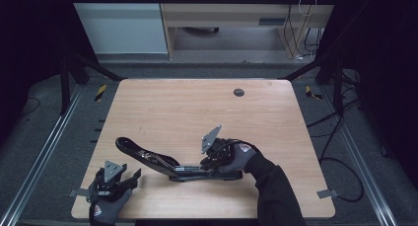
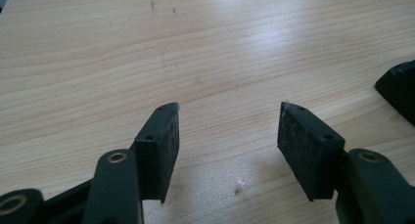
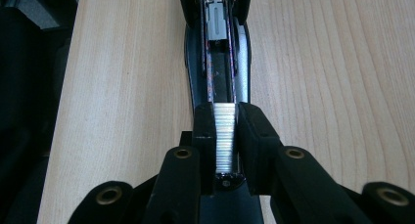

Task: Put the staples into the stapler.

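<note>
- The wooden table (image 1: 162,102) is carrying an opened black stapler (image 1: 162,163) near its front edge, the long body running left to right across the high view, the lid swung back toward the left and the open channel lying toward the right.
- The right gripper (image 1: 217,159) is sitting over the right end of that body; in its own view the staple channel (image 3: 219,62) is running straight away from the jaws, so gripper and channel are lying along one axis.
- Its jaws are pinching a silvery strip of staples (image 3: 225,136) between the pads, the strip's length lined up with the channel just beyond it.
- The left gripper (image 1: 114,179) is resting on the table left of the stapler, apart from it, jaws standing wide and holding nothing; the right is plainly the nearer one.
</note>
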The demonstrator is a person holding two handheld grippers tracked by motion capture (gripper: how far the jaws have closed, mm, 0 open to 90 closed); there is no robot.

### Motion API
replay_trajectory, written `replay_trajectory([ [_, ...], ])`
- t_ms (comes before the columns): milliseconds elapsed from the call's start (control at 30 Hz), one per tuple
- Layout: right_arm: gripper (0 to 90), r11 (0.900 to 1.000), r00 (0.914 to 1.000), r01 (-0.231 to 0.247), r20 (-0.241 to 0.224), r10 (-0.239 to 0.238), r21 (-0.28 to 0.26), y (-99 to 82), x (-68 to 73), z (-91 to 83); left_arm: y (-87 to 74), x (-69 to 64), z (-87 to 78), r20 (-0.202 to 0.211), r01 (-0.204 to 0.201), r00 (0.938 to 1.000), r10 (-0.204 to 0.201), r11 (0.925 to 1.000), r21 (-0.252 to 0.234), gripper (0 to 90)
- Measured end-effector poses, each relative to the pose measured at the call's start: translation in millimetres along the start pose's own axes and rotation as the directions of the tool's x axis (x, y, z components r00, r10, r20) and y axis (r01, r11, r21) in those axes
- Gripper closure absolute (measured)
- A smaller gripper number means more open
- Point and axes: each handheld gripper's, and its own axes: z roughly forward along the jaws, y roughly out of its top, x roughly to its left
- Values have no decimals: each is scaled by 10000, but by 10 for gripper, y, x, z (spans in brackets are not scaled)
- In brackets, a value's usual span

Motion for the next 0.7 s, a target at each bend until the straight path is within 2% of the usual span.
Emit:
replay_trajectory([
  [700, 762, 9993, 9997, -247, 50, 248, -264, -9, 16, -17, 0, -1, 2, 5, -2, 10000, 2, 10000, 18, 409],
])
